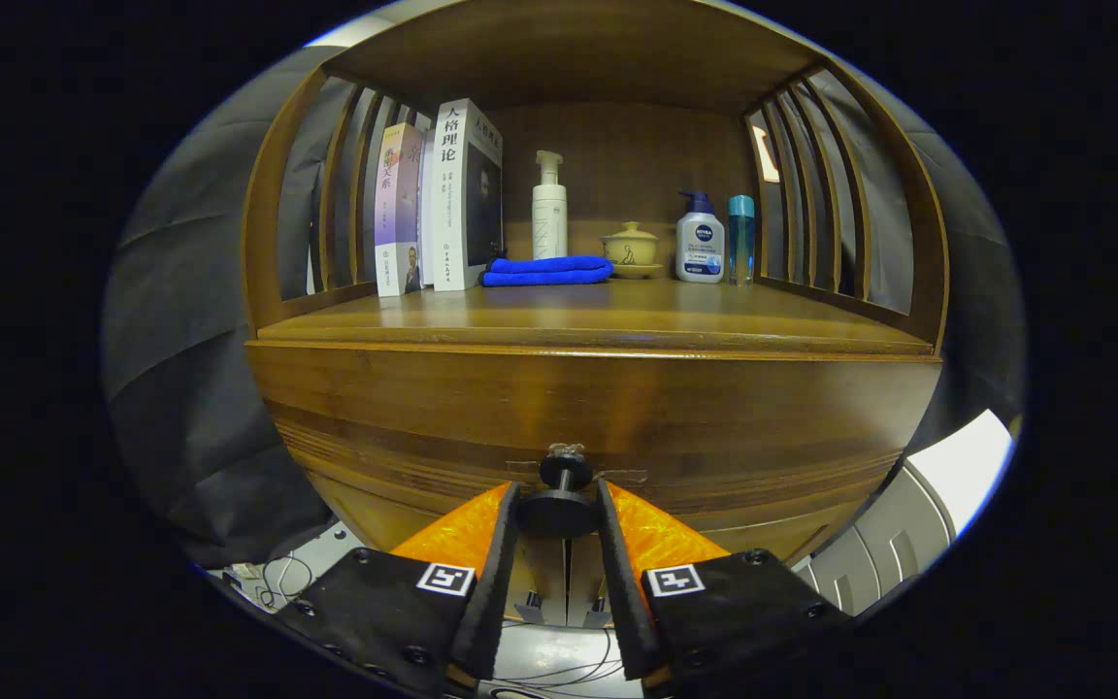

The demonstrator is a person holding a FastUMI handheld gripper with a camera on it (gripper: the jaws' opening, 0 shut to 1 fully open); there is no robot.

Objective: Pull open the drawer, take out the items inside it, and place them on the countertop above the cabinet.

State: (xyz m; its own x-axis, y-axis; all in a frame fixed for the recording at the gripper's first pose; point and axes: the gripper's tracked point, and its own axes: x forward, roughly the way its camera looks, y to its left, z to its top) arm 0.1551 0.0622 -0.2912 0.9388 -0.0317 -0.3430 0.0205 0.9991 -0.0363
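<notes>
The wooden cabinet's drawer front point(598, 408) fills the space straight ahead, and I cannot tell whether it is pulled out at all. Its dark round knob point(565, 472) sits between my fingers. My gripper point(559, 497) is shut on the knob, with one finger pressing on each side of its wide disc. The inside of the drawer is hidden. Above the drawer lies the wooden countertop point(617, 316), with bare wood along its front.
At the back of the countertop stand books point(443, 199), a white pump bottle point(549, 209), a folded blue cloth point(547, 271), a lidded yellow cup point(629, 248), a white lotion bottle point(700, 241) and a teal bottle point(740, 238). Slatted wooden sides enclose the shelf. Cables lie on the floor below.
</notes>
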